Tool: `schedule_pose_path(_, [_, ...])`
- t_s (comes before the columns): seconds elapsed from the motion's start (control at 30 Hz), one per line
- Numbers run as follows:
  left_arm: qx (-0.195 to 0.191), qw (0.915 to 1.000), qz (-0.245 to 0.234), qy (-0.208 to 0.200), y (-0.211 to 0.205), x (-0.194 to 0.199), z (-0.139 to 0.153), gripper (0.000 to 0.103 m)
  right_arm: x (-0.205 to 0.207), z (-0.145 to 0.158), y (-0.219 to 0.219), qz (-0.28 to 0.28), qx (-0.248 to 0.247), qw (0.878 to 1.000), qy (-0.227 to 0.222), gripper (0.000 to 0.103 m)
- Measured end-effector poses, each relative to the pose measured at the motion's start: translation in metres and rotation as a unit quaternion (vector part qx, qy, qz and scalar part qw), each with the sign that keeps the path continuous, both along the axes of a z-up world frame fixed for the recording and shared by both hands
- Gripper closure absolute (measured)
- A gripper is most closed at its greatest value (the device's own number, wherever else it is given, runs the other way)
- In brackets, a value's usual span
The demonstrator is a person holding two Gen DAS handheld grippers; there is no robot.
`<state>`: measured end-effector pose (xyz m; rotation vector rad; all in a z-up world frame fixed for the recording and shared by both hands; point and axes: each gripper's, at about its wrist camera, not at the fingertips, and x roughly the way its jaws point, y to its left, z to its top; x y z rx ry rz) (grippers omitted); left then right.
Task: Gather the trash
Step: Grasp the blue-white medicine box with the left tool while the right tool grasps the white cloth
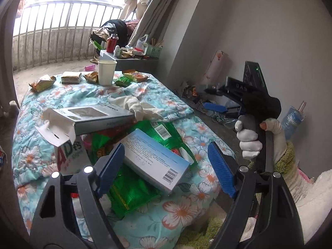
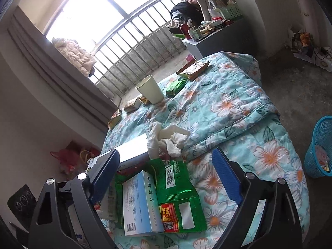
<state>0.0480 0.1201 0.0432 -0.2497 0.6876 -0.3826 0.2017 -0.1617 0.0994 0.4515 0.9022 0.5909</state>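
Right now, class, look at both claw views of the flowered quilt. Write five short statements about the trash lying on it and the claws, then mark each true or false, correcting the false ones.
1. The paper cup stands upright on the quilt. True.
2. The blue and white box lies partly on a green foil bag. True.
3. The left claw is clamped shut on the box. False: it is open, with the box between its fingers.
4. The blue basket sits on top of the quilt. False: it stands on the floor beside it.
5. The right claw holds the white glove. False: it is open and empty; the glove lies on the quilt beyond it.
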Motion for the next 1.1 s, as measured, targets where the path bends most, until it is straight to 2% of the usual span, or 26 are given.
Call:
schedule_pose_path(0.1, [-0.024,0.9983,0.011,0.053,-0.013,0.013,-0.026,0.025,0.003,0.002,0.01,0.01,-0.005,1.0,-0.001,0.015])
schedule_pose_path(0.23, [-0.032,0.9915,0.043,0.118,-0.02,0.035,-0.051,0.025,0.003,-0.003,0.016,0.017,-0.008,1.0,0.003,0.015])
schedule_pose_path(0.37, [-0.006,0.9865,0.066,0.15,-0.026,0.048,-0.062,0.025,0.003,-0.009,0.011,0.01,-0.004,1.0,0.012,0.015])
schedule_pose_path(0.43, [-0.009,0.9843,0.074,0.16,-0.027,0.054,-0.065,0.025,0.004,-0.012,0.006,0.004,0.0,1.0,0.015,0.015])
schedule_pose_path(0.6, [0.006,0.9803,0.1,0.17,-0.03,0.067,-0.07,0.024,0.005,-0.012,-0.002,-0.002,-0.001,1.0,0.017,0.015])
schedule_pose_path(0.73, [0.006,0.9774,0.117,0.176,-0.032,0.076,-0.075,0.022,0.011,-0.008,0.005,0.017,-0.011,1.0,0.014,0.015])
schedule_pose_path(0.97, [0.022,0.9787,0.119,0.166,-0.042,0.084,-0.081,0.02,0.047,-0.021,0.049,0.082,-0.013,0.995,0.058,0.015])
schedule_pose_path(1.1, [0.02,0.9811,0.11,0.158,-0.04,0.082,-0.082,0.02,0.07,-0.028,0.086,0.124,-0.034,0.989,0.071,0.026])
